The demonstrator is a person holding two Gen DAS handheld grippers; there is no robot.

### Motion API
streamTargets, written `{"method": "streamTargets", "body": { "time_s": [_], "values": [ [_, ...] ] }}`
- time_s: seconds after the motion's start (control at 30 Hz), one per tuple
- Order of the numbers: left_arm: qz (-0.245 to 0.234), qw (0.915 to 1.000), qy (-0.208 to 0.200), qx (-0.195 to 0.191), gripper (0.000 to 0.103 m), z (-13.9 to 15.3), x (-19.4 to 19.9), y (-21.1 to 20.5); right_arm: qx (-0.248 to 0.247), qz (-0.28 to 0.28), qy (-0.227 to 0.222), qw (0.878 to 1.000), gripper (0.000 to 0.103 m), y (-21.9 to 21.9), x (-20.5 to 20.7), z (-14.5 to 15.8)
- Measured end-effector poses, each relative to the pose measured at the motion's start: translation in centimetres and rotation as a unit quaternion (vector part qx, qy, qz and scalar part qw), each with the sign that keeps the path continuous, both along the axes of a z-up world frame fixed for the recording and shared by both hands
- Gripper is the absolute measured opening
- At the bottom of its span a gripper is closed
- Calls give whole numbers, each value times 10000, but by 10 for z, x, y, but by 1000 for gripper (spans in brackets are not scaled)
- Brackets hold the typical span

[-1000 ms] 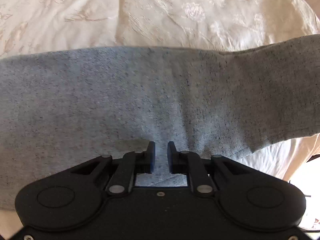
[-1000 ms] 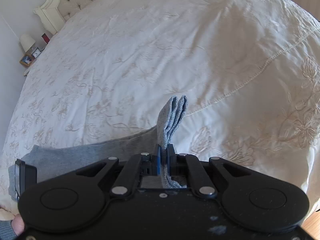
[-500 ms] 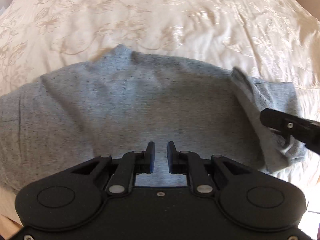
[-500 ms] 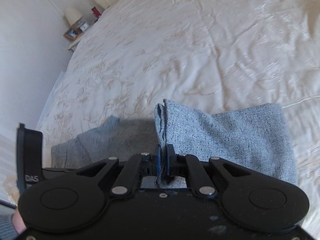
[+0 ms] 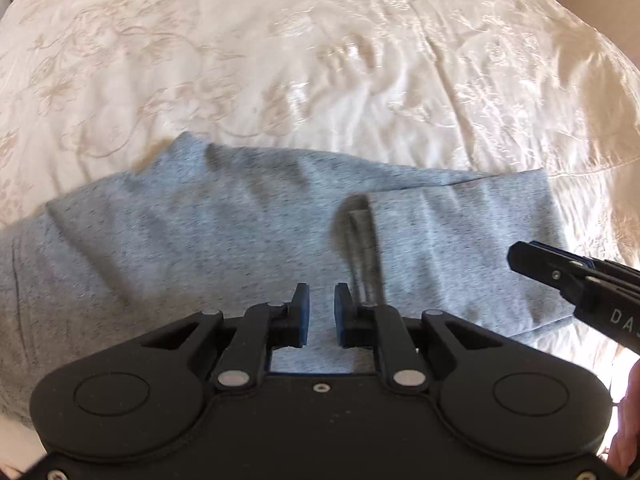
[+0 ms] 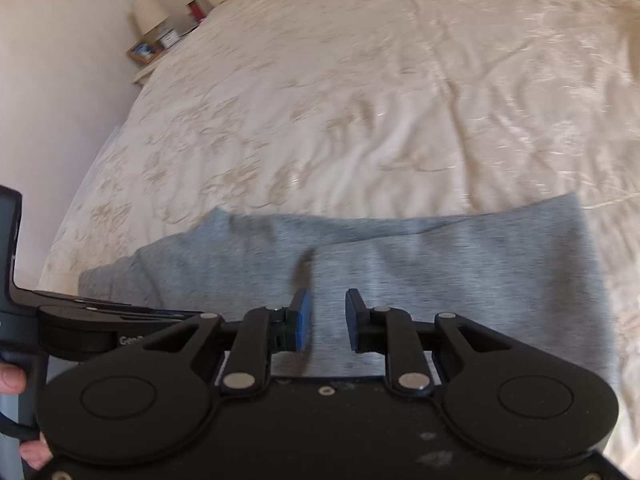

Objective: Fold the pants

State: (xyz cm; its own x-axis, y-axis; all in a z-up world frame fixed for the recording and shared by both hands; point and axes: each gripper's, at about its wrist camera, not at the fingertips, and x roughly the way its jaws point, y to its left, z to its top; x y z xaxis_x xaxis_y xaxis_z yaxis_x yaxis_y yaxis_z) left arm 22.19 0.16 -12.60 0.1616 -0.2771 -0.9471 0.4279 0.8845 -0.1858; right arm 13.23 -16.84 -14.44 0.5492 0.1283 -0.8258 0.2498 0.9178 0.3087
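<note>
Cream bedspread (image 6: 400, 100) fills most of what I see, embroidered with pale tan floral scrollwork and creased in soft ridges; a stitched seam line (image 5: 592, 166) runs along its right side. Far left, against the white wall (image 6: 60, 80), a small nightstand (image 6: 146, 70) carries a white lamp (image 6: 149, 14), a wooden picture frame (image 6: 142, 51) and a red item (image 6: 195, 10), too blurred to identify.

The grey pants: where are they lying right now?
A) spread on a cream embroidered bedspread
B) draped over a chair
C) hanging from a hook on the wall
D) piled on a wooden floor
A: the grey pants lie flat on the cream embroidered bedspread, with the bedspread showing beyond them in both wrist views.
</note>
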Motion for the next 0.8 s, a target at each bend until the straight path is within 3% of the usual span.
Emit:
{"method": "streamTargets", "body": {
  "time_s": [0.2,0.33,0.43,0.57,0.8],
  "values": [
    [-223,9996,94,-146,20,-2,-11,-57,-366,-1129,200,9927,24,-97,-49,4],
    [-476,9985,174,211,22,-20,-24,-85,-192,-1483,455,9877,24,-144,-73,-12],
    [-441,9968,370,552,22,-44,-33,-88,18,-1289,795,9885,24,-161,-80,-39],
    [-359,9970,276,631,28,-51,-43,-81,51,-920,1257,9878,24,-164,-87,-75],
    [37,9965,179,820,28,-32,-50,-74,32,-579,1234,9907,24,-165,-84,-69]
  ]
}}
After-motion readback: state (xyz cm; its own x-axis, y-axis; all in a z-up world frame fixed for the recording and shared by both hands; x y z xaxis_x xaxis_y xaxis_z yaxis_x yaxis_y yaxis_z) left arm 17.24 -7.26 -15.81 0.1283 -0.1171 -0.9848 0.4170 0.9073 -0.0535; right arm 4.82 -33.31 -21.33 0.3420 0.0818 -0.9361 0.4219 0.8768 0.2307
